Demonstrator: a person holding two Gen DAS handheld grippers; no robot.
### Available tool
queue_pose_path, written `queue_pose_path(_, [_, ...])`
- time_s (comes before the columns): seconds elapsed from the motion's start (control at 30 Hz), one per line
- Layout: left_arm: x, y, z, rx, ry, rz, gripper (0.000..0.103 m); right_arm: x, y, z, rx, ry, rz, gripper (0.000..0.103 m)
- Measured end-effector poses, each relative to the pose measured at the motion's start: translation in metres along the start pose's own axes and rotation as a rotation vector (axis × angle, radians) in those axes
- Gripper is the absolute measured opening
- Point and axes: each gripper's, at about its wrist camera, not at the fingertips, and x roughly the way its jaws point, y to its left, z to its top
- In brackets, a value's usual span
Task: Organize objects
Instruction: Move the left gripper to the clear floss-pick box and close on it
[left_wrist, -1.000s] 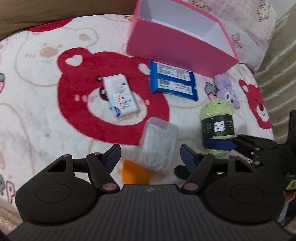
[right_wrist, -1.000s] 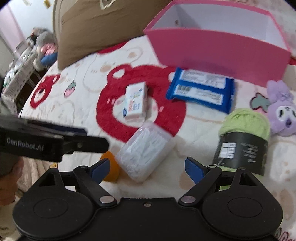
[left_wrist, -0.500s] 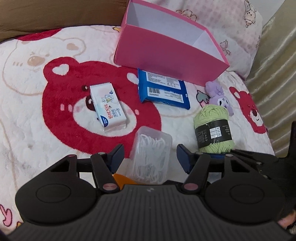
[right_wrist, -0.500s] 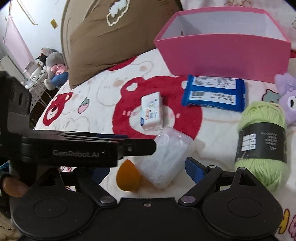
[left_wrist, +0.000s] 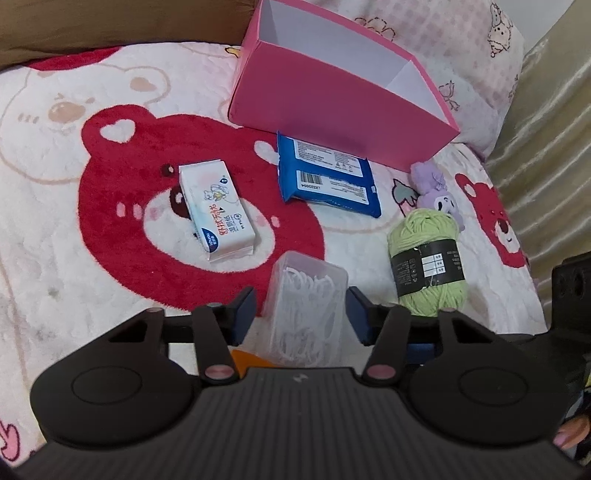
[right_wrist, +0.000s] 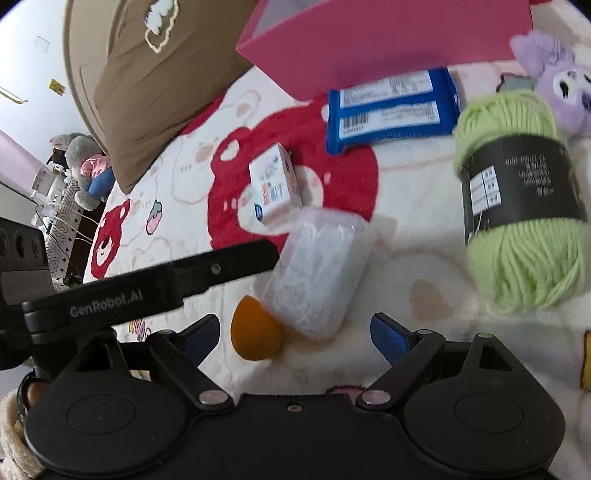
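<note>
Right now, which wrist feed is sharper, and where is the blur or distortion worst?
Left wrist view: sharp; barcode on the blue packet is crisp, only fisheye bending at the edges. Right wrist view: motion-blurred, worst on the green yarn and the clear plastic box; the yarn label's print is smeared. Lighting is soft and even in both, no glare.

A fluffy white blanket (left_wrist: 66, 229) printed with red bears covers the bed across both views. A brown pillow (right_wrist: 147, 74) lies at the upper left of the right wrist view, a pale wall (right_wrist: 26, 66) behind it. At the left edge, plush toys (right_wrist: 79, 155) sit on a cluttered shelf. A pink-patterned pillow (left_wrist: 472, 48) and beige curtain (left_wrist: 554, 129) fill the left wrist view's upper right.
</note>
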Motion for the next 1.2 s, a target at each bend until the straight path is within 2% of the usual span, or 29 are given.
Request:
queue_pose_path(0.13, [0.009, 0.004, 0.001, -0.029, 0.031, -0.039, 0.036, 0.012, 0.016, 0.001, -0.081, 0.036, -0.016, 0.091])
queue_pose_path(0.23, [0.014, 0.005, 0.0, -0.035, 0.044, -0.037, 0.032, 0.021, 0.02, 0.003, -0.102, 0.016, -0.073, 0.091])
queue_pose_path(0.33, [0.019, 0.007, 0.0, -0.045, 0.048, -0.027, 0.03, 0.024, 0.016, 0.004, -0.098, -0.004, -0.072, 0.087])
queue_pose_path(0.43, [0.022, 0.011, 0.001, -0.06, 0.048, -0.018, 0.029, 0.027, 0.016, 0.002, -0.106, -0.004, -0.066, 0.072])
queue_pose_path(0.53, [0.023, 0.016, 0.002, -0.094, 0.052, -0.034, 0.029, 0.021, 0.013, 0.005, -0.089, -0.056, -0.066, 0.062])
queue_pose_path(0.63, [0.025, 0.02, 0.002, -0.137, 0.06, -0.054, 0.029, 0.022, 0.009, 0.003, -0.097, -0.072, -0.112, 0.049])
queue_pose_path(0.8, [0.029, 0.021, 0.0, -0.156, 0.067, -0.044, 0.029, 0.02, 0.02, -0.001, -0.207, -0.131, -0.191, 0.042])
queue_pose_path(0.93, [0.032, 0.019, -0.003, -0.157, 0.068, -0.023, 0.029, 0.021, 0.025, -0.002, -0.265, -0.147, -0.229, 0.042])
queue_pose_path(1.0, [0.035, 0.017, -0.005, -0.16, 0.074, -0.018, 0.029, 0.022, 0.026, -0.003, -0.288, -0.135, -0.233, 0.047])
queue_pose_path(1.07, [0.038, 0.016, -0.008, -0.172, 0.087, -0.004, 0.03, 0.024, 0.029, -0.005, -0.319, -0.115, -0.242, 0.059])
queue_pose_path(1.13, [0.039, 0.014, -0.011, -0.184, 0.073, 0.001, 0.031, 0.029, 0.033, -0.007, -0.345, -0.094, -0.251, 0.065])
queue_pose_path(1.2, [0.039, 0.014, -0.012, -0.197, 0.063, 0.001, 0.031, 0.035, 0.033, -0.008, -0.356, -0.074, -0.257, 0.068])
